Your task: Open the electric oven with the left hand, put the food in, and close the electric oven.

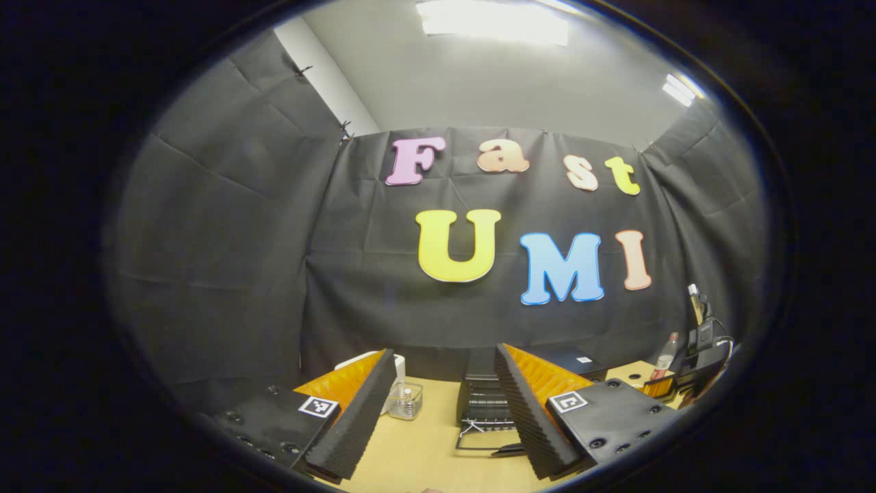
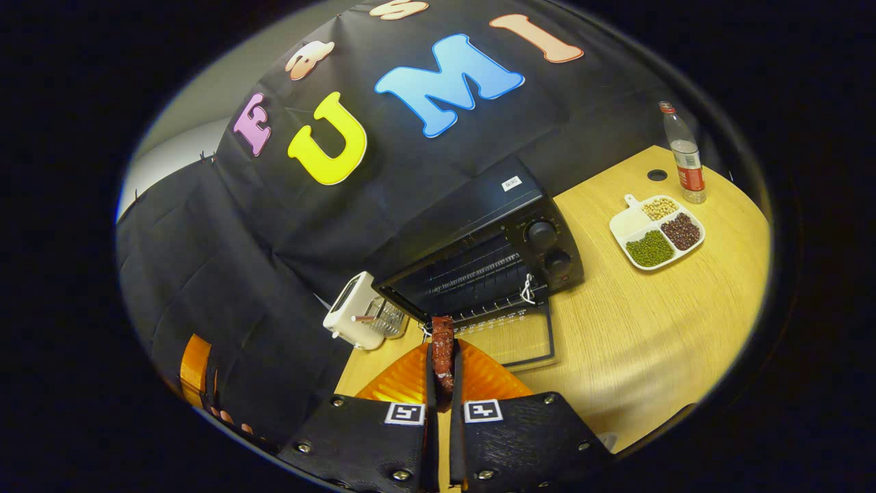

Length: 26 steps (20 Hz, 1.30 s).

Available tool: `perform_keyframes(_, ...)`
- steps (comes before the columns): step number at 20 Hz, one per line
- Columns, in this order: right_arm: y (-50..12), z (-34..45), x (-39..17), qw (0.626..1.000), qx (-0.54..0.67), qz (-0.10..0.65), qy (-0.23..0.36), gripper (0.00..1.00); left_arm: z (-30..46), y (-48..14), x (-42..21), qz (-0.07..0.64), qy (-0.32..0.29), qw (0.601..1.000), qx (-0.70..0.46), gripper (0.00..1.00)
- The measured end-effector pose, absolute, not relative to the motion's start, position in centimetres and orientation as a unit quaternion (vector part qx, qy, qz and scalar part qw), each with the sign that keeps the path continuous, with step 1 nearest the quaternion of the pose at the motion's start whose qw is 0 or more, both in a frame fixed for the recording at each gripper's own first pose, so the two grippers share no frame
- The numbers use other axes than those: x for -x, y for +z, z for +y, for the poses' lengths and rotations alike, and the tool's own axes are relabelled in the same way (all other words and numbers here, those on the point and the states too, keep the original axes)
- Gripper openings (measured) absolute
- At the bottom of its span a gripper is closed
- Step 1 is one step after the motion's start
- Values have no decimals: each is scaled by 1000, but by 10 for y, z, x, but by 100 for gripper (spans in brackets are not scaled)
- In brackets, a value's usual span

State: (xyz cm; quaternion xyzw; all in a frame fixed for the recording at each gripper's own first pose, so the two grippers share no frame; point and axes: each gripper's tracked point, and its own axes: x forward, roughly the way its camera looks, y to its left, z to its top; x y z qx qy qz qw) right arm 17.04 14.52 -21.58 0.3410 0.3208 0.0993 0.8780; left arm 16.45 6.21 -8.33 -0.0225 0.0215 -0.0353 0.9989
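Note:
The black electric oven (image 2: 489, 257) stands on the wooden table with its glass door (image 2: 510, 339) folded down flat and the wire rack inside exposed. My right gripper (image 2: 443, 349) is shut on a dark red piece of food (image 2: 443, 346), held upright just in front of the open door. In the left gripper view the oven (image 1: 482, 400) sits ahead between my fingers, its door down. My left gripper (image 1: 445, 411) is open, raised above the table, with nothing between its fingers.
A white toaster (image 2: 352, 311) and a small clear jar (image 2: 390, 318) stand left of the oven; the jar (image 1: 405, 400) also lies ahead of the left gripper. A divided plate of beans (image 2: 655, 233) and a plastic bottle (image 2: 683, 154) sit on the table (image 2: 657, 322) at right.

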Motion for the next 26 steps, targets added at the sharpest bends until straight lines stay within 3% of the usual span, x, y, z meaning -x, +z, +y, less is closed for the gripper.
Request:
perform_keyframes(1,-218,150,-182,879,-343,316,97,7,68,-86,-170,23,-35,999,20,93)
perform_keyframes(4,-230,160,-212,883,-344,305,91,7,82,-94,-186,26,-32,999,13,100)
perform_keyframes(8,-255,172,-249,883,-351,300,84,7,92,-112,-206,39,-31,999,8,96)
perform_keyframes(14,-295,183,-289,888,-341,299,78,7,104,-135,-225,59,-30,998,-8,100)
perform_keyframes(15,-300,184,-295,888,-342,298,77,7,106,-139,-228,64,-30,997,-12,96)
perform_keyframes(17,-309,186,-304,885,-352,296,71,6,109,-147,-234,72,-30,997,-20,100)
perform_keyframes(18,-312,189,-308,884,-357,294,71,7,110,-150,-236,74,-29,997,-23,92)
perform_keyframes(20,-315,189,-317,881,-371,287,66,6,111,-154,-240,79,-29,996,-28,100)
perform_keyframes(22,-319,184,-326,880,-377,283,55,6,110,-160,-242,85,-30,995,-30,96)
perform_keyframes(26,-331,170,-336,885,-368,284,29,12,104,-165,-246,89,-34,995,-34,98)
